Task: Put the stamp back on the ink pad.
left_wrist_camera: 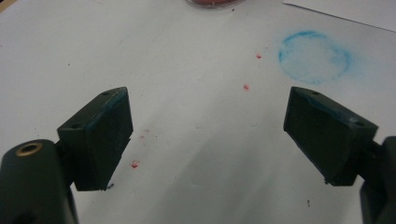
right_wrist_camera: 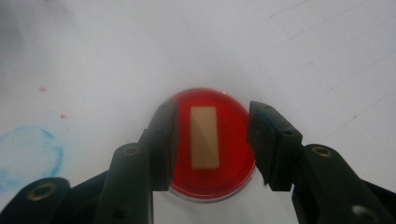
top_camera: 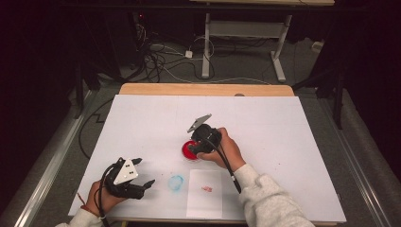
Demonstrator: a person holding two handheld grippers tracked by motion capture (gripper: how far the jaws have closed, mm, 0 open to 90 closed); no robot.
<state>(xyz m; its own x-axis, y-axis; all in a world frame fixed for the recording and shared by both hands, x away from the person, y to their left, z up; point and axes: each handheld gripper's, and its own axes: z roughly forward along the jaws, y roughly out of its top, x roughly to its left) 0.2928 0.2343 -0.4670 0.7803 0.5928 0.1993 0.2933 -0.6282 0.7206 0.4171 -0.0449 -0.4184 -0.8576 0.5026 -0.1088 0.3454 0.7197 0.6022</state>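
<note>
While the right gripper hangs over the round dish of red liquid, its 2 jaws stand apart on either side of a tan rectangular strip that lies in the red, neither pad touching the strip. From the right gripper view, the strip sits upright in the picture, near the middle of the dish, with red showing all around it. Seen from above, the dish rests on the white sheet covering the table, about at its middle, and the right gripper is tipped down over it, the hand behind it.

Well apart, at the near left corner of the sheet, the left gripper is held low, its 2 jaws spread wide with nothing between them. Its own view shows bare white sheet between the pads, a few small red specks, and a blue ring stain beyond the right-hand jaw. That stain lies between the left gripper and a separate white paper bearing a small pink smear, just below the dish.
</note>
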